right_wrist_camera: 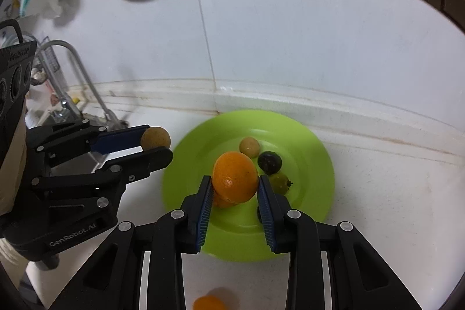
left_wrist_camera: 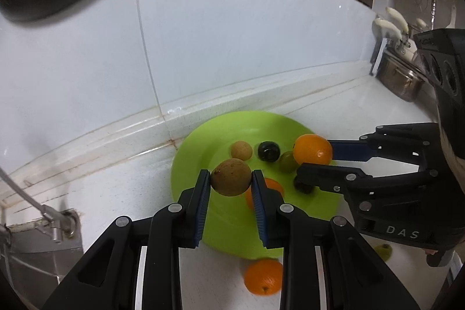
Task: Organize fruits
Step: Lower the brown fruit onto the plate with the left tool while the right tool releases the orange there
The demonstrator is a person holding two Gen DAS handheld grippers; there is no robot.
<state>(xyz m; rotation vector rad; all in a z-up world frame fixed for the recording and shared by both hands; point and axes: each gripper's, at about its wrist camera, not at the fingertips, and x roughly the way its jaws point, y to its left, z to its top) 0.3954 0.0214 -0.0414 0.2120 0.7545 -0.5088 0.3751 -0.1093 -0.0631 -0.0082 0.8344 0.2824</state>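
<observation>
Fruits: both tongs are loaded over the green plate (left_wrist_camera: 203, 141). Left tongs (left_wrist_camera: 231, 179) are clamped on a brown round fruit (left_wrist_camera: 231, 177), pads on its two sides, held clear above the plate's near-left part. Right tongs (right_wrist_camera: 234, 185) are clamped on an orange (right_wrist_camera: 235, 176), held above the plate's middle. Already on the plate: a second brown fruit (left_wrist_camera: 241, 150), a dark fruit (left_wrist_camera: 268, 151), a greenish one (left_wrist_camera: 287, 161), another orange (left_wrist_camera: 273, 185) partly hidden behind the left pad, and another dark one (left_wrist_camera: 302, 188) under the right tongs' lower finger. One orange (left_wrist_camera: 263, 276) sits on the counter (left_wrist_camera: 116, 185) just off the plate's near rim; a yellowish-green fruit (left_wrist_camera: 383, 250) lies on the counter, mostly hidden by the right tongs' body. My read: the step is placing both held fruits. Do them one at a time, since the tongs are near each other and the plate is filling up. Lower each fruit until it touches the plate before opening; round fruit dropped from height will likely roll off the shallow rim. Put the brown one in the bare left area next to its twin, and the orange beside the other orange, if sorting by kind is the aim. Open slowly, lift straight up, avoid nudging neighbours. Then fetch the counter strays.
</observation>
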